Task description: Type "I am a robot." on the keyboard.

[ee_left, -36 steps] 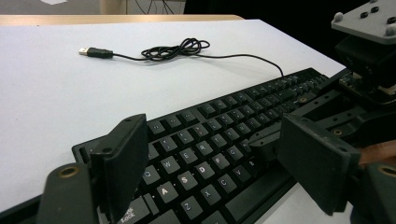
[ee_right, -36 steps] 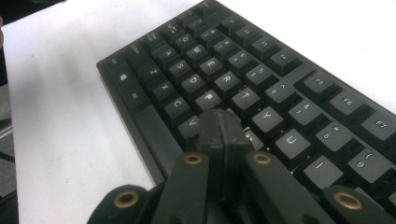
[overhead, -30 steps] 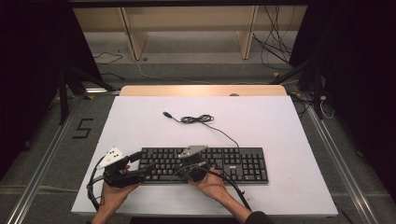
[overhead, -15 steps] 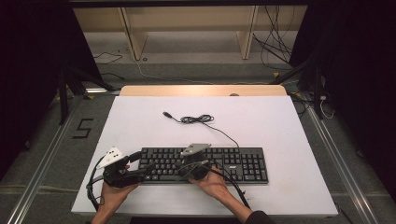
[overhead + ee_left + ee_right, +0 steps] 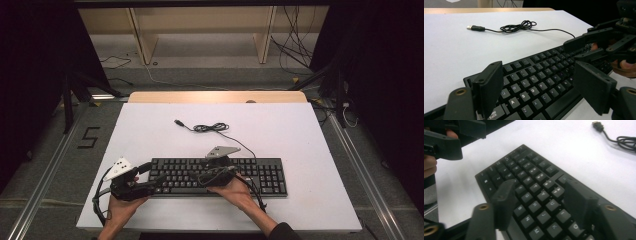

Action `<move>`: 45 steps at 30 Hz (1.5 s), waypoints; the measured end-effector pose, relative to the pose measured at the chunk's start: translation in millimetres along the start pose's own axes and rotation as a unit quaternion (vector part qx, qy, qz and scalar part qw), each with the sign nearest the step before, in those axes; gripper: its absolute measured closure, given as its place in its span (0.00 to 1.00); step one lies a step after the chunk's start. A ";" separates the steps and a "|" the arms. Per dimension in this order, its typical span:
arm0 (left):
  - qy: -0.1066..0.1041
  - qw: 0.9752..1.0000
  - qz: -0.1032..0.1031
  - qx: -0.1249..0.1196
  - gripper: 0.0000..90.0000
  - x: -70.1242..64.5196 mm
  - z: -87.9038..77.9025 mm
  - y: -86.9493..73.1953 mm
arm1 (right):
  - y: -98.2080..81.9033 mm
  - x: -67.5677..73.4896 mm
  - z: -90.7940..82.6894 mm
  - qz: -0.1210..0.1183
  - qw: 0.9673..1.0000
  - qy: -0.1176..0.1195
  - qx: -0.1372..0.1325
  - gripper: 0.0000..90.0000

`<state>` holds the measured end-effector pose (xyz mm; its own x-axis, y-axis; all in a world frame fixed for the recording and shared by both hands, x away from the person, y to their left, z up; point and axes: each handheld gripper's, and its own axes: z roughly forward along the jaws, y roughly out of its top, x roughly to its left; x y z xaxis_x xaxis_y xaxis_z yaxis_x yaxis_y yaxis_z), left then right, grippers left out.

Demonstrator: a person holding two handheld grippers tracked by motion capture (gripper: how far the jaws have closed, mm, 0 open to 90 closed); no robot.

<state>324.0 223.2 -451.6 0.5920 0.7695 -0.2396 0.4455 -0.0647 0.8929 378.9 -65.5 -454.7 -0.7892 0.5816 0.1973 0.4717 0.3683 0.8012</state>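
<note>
The keyboard lies along the desk's near edge, its cable coiled toward the middle. The left gripper stands open at the keyboard's left end, gripping nothing. The right gripper hovers over the keys; its jaws have just been opening, with nothing between them.

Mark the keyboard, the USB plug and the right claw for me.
keyboard [image 5: 260,172]: high view, on the keys near its right end.
USB plug [image 5: 475,27]: left gripper view, on the black plug body at the cable's end.
right claw [image 5: 541,200]: right gripper view, midway between its fingertips, over the keys.
</note>
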 end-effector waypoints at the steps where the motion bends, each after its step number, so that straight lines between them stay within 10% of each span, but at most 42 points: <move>1: 0.000 1.000 0.000 0.000 0.27 0.1 0.0 0.0 | 0.4 -1.1 -1.8 0.000 1.000 -0.002 -0.001 0.44; 33: 0.000 1.000 0.001 0.002 0.27 0.5 0.4 -0.1 | 0.4 -19.0 -24.9 0.005 0.999 -0.036 -0.018 0.33; 45: 0.001 1.000 0.000 0.001 0.27 0.0 0.7 -0.1 | 0.0 -23.4 -23.6 0.006 0.999 -0.041 -0.007 0.84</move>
<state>324.4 222.7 -452.0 0.5907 0.7708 -0.2387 0.4467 -0.0661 0.8922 388.1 -96.2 -446.0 -0.7478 0.6443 0.1604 0.4751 0.3506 0.8071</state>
